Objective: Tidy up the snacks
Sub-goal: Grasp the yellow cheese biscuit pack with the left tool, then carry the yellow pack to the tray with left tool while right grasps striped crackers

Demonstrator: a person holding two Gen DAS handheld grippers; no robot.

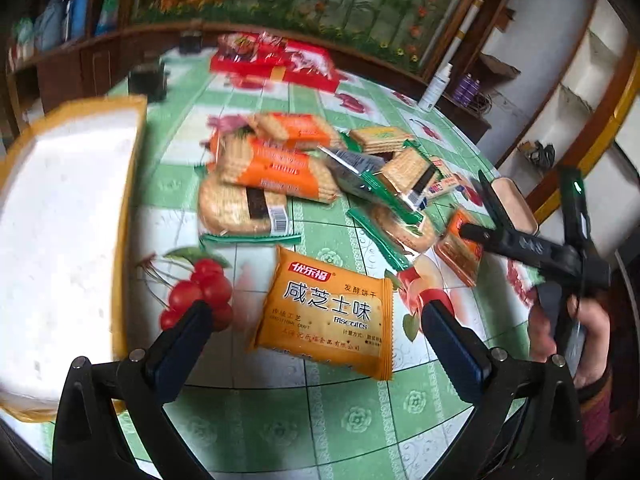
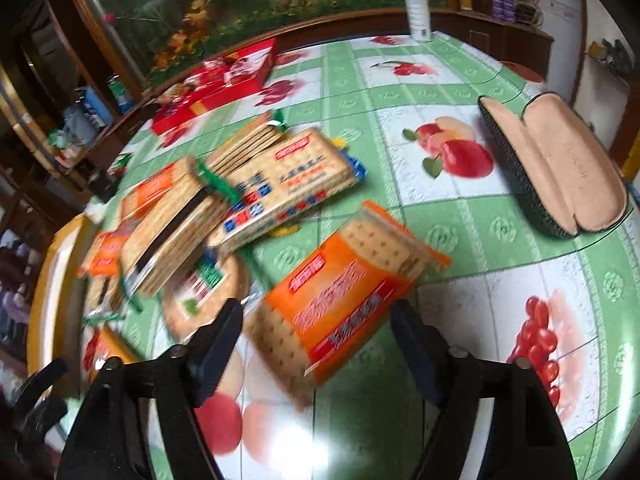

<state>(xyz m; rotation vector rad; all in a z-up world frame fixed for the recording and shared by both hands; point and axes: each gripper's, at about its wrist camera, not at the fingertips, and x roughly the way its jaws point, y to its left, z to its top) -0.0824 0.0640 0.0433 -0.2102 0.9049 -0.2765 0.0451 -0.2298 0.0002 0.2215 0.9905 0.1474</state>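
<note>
Two grippers gaping | left gripper [image 1: 316, 320] straddles yellow cheese biscuit packet [image 1: 326, 316] | right gripper [image 2: 316, 320] straddles orange cracker pack [image 2: 348, 292], ungripped

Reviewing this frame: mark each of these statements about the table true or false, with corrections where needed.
1. An orange biscuit packet lies between the left gripper fingers. True.
2. The glasses case is closed. False: it lies open, lining up.
3. A white spray bottle stands at the table's far edge. True.
4. The right gripper is clamped shut on nothing. False: its jaws stand apart around an orange cracker pack.
5. The red box is stacked on the cracker pile. False: it sits apart, behind it.
</note>
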